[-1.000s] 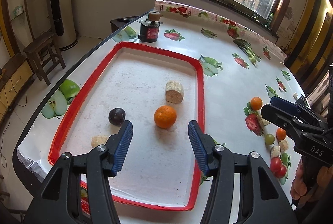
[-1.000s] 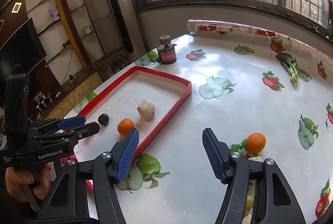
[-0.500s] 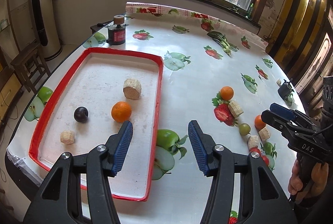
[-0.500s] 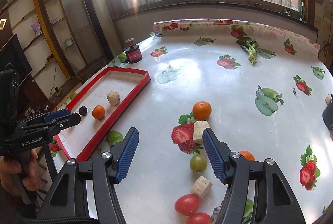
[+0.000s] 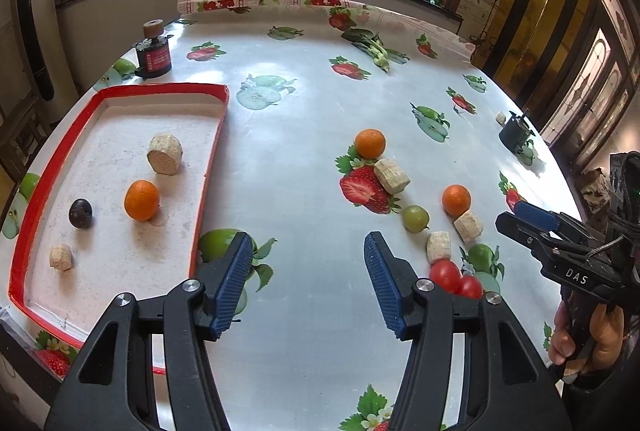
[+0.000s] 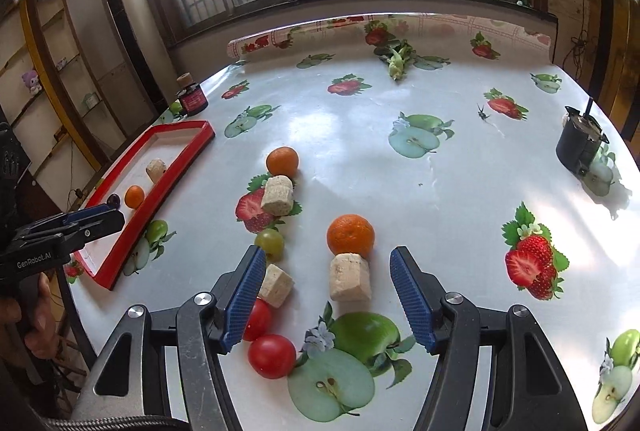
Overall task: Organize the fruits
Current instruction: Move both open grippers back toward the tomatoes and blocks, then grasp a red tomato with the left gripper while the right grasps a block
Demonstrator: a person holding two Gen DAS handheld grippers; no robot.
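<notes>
A red-rimmed tray [image 5: 212,159] at the table's left holds an orange [image 5: 141,199], a dark plum [image 5: 80,213] and two beige blocks [image 5: 164,153]. On the table right of it lie two oranges [image 6: 351,234] [image 6: 282,161], a green grape [image 6: 270,243], two red tomatoes [image 6: 272,355] and several beige blocks [image 6: 349,277]. My left gripper [image 5: 308,287] is open and empty over bare table beside the tray. My right gripper [image 6: 328,301] is open and empty, its jaws either side of a beige block just before the near orange.
A dark jar with a cork [image 5: 153,51] stands behind the tray. A small black pot [image 6: 580,145] stands at the right table edge. The tablecloth [image 6: 400,171] carries flat fruit prints. Windows run along the far wall.
Both grippers have swung right, away from the tray. The left one has left the tray's orange; the right one has come down over the loose fruit and blocks. Both stay open.
</notes>
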